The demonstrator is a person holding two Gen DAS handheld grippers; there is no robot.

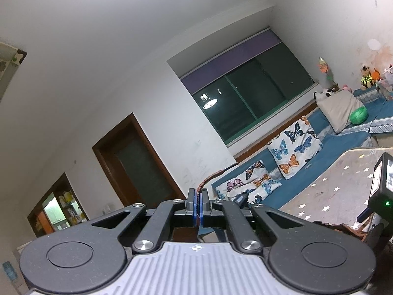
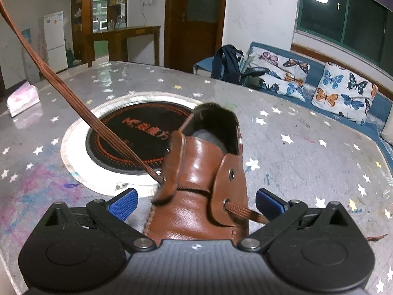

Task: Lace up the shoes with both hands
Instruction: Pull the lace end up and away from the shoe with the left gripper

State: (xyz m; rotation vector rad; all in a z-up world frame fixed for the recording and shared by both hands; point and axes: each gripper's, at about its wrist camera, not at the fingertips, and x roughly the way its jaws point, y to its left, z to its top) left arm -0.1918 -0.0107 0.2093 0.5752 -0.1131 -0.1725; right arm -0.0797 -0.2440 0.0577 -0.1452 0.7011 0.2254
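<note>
Clearly the left gripper is pinching the brown flat shoelace with its jaws fully closed, the woven tip poking out past the blue pads, and the lace is running taut down to an eyelet on the brown leather shoe. That shoe is sitting on the star-patterned table, between the wide-open fingers of the right gripper, which is holding nothing. By my judgement the lace is handling as soft, light and limp, so gripping near its stiffer tip is giving the best control for threading. The glossy leather is looking smooth and probably slippery, the 2 visible eyelets are metal-rimmed, and the loose lace end is lying beside the right pad.
</note>
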